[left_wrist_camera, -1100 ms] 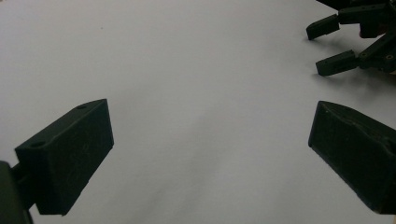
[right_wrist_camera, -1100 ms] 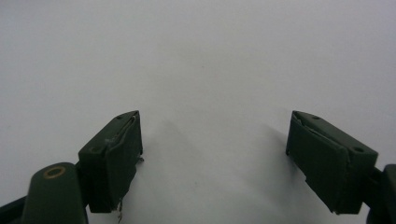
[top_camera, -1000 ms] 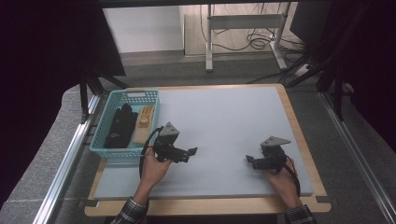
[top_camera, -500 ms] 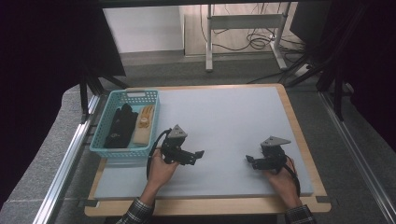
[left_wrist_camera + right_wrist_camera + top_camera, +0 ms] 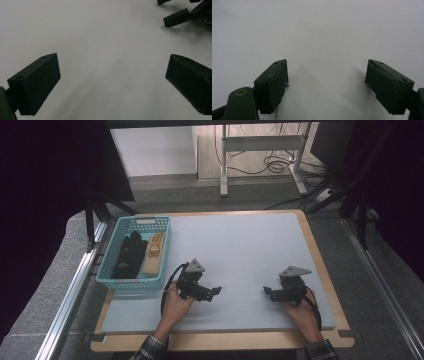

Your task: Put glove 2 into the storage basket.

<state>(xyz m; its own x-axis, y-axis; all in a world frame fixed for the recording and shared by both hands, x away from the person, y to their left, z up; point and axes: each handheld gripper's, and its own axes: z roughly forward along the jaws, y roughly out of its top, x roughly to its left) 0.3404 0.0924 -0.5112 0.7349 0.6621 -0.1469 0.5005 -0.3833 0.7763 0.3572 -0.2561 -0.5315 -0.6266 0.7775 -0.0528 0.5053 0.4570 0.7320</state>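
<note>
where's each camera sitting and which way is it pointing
High view: above the person's side, looking forward and down on the table; forearms, hands, left gripper and right gripper show.
Left gripper view: rides the left gripper, looking along its open fingers across the table; shares the right gripper with the high view.
Right gripper view: rides the right gripper, facing bare table.

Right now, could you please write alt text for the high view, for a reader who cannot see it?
A person holds the left gripper and right gripper, both open and empty, low over a grey table. At the table's left edge a blue basket holds black gloves and a tan glove.
</note>
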